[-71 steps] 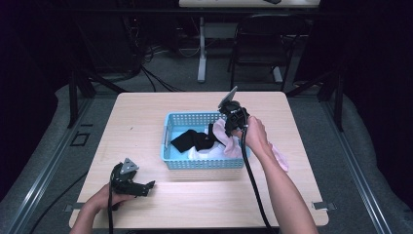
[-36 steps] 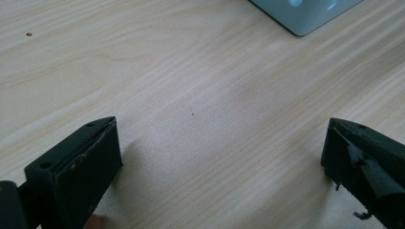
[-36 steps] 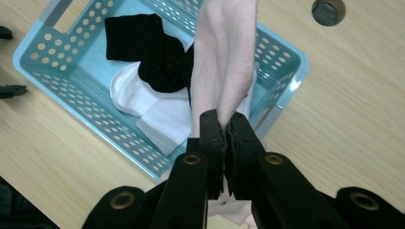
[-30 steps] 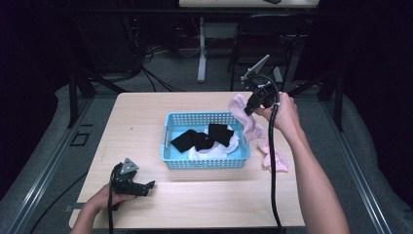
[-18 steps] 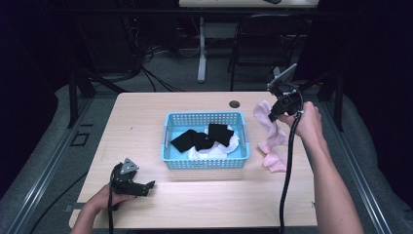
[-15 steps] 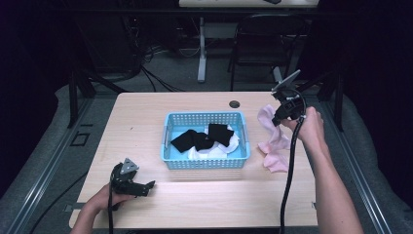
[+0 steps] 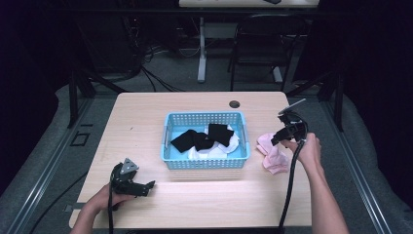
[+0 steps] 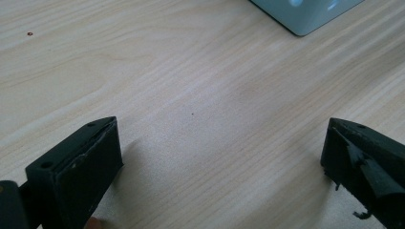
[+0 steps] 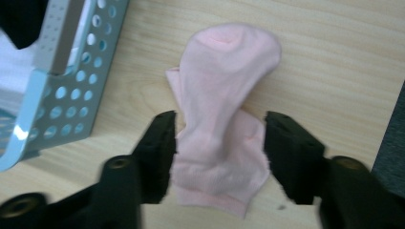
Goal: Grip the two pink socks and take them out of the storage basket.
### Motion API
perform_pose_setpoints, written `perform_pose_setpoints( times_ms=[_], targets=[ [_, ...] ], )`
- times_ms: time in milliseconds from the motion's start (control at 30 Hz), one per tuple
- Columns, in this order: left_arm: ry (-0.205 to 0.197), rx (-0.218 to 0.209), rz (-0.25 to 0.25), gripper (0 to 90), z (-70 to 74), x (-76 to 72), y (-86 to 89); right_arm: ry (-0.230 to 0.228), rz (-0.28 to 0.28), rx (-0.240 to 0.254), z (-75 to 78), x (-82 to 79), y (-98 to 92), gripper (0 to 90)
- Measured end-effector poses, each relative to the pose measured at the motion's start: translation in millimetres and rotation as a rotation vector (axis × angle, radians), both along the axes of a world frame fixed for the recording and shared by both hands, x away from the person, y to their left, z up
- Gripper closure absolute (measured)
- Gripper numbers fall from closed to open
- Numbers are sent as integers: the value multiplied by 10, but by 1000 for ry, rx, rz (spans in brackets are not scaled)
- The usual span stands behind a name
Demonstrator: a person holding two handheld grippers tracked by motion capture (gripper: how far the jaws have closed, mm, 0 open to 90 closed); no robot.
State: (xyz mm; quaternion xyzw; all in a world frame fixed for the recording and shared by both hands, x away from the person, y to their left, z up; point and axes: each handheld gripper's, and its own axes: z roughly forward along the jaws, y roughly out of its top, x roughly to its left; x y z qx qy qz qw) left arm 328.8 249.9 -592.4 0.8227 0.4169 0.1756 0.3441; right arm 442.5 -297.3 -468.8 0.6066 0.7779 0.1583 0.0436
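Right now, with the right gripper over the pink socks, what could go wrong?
The right gripper is open, its jaws either side of the pink socks; lifting away might snag one. The socks lie near the table's right edge, so a nudge could drop them. The blue basket sits close; a swing back could clip it.

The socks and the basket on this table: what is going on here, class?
A person works with a handheld gripper in each hand. The right gripper is open above pink socks lying on the table just right of the blue basket. Nothing is clamped between its jaws. The basket holds black socks on something white. The left gripper rests open over bare wood near the table's front left, holding nothing.
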Motion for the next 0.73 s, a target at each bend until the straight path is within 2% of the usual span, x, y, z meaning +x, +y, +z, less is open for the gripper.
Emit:
perform_pose_setpoints(
  times_ms=[33, 100, 133, 167, 200, 233, 300, 433, 467, 500, 533, 567, 633, 667, 700, 733],
  targets=[
    [0, 0, 0, 0, 0, 0, 0, -10, 2, 23, 30, -42, -42, 333],
    [0, 0, 0, 0, 0, 0, 0, -48, -9, 36, 96, -145, -94, 279],
    [0, 0, 2, 0, 0, -1, -1, -48, -9, 36, 96, -145, -94, 279],
    [0, 0, 2, 0, 0, -2, -1, -78, 2, 33, 145, -264, -115, 209],
    [0, 0, 2, 0, 0, -2, -1, -78, 2, 33, 145, -264, -115, 209],
    [0, 0, 2, 0, 0, -1, -1, -80, 14, 26, 163, -327, -119, 172],
    [0, 0, 2, 0, 0, -1, -1, -108, 46, 42, 167, -525, -136, 134],
    [0, 0, 2, 0, 0, -1, -1, -117, 63, 54, 94, -707, -149, 66],
    [0, 0, 2, 0, 0, -1, -1, -110, 69, 49, 60, -759, -150, 60],
    [0, 0, 2, 0, 0, -1, -1, -95, 80, 22, -25, -828, -153, 41],
    [0, 0, 2, 0, 0, -1, -1, -95, 80, 22, -25, -828, -153, 41],
    [0, 0, 2, 0, 0, -1, -1, -66, 79, 11, -134, -864, -165, 18],
    [0, -1, 2, 0, 0, -1, -1, -31, 84, -4, -245, -869, -187, 12],
    [0, -1, 2, 0, 0, -1, -1, -31, 84, -4, -245, -869, -187, 12],
    [0, 0, 3, 0, 1, -1, -1, 1, 78, -17, -337, -854, -217, 0],
    [0, 0, 3, 0, 1, -1, -1, 1, 78, -17, -337, -854, -217, 0]
  ],
)
